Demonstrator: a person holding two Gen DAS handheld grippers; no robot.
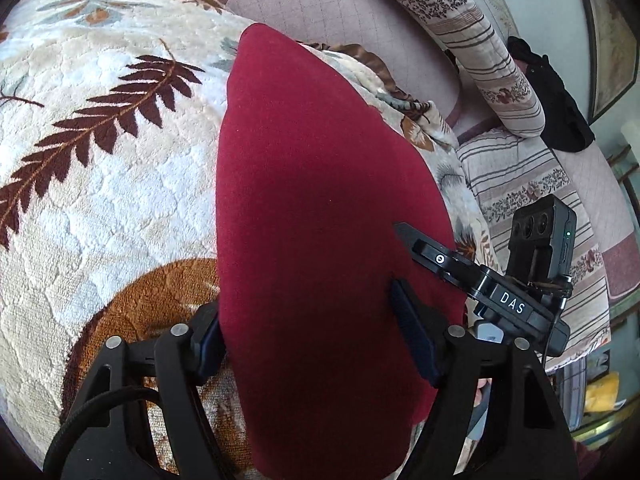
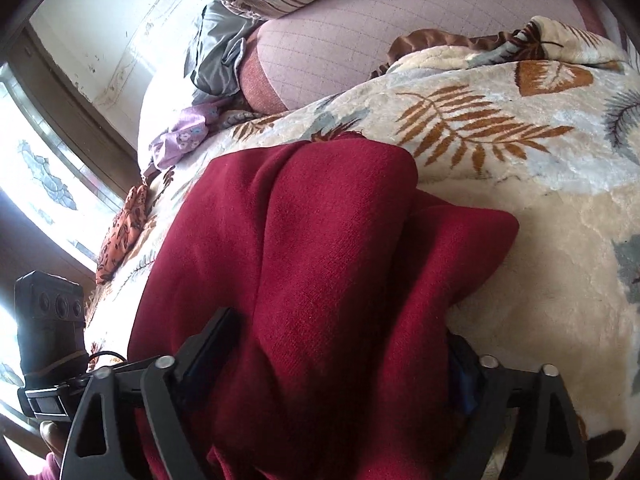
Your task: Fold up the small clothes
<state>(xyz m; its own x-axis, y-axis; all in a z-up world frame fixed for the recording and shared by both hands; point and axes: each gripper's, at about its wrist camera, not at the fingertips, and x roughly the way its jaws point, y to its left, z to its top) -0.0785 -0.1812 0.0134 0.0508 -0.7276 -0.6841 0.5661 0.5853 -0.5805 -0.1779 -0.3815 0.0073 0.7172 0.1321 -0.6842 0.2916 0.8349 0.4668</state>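
Observation:
A dark red cloth (image 1: 320, 184) lies flat on a cream blanket with brown leaf prints (image 1: 100, 140). In the left wrist view my left gripper (image 1: 310, 334) stands wide open over the cloth's near end. Its left pad sits at the cloth's edge and its right pad rests on top. A finger (image 1: 416, 240) of my right gripper lies on the cloth's right edge. In the right wrist view the red cloth (image 2: 328, 240) is bunched in folds between the wide open jaws of my right gripper (image 2: 338, 356). The cloth partly hides this gripper's right finger.
Striped floral pillows (image 1: 480, 48) and a black garment (image 1: 560, 112) lie at the bed's far right. A pink quilted sheet (image 1: 340, 12) is behind the blanket. Purple (image 2: 184, 132), orange (image 2: 124, 232) and grey (image 2: 216, 56) cloths lie near the window (image 2: 40, 168).

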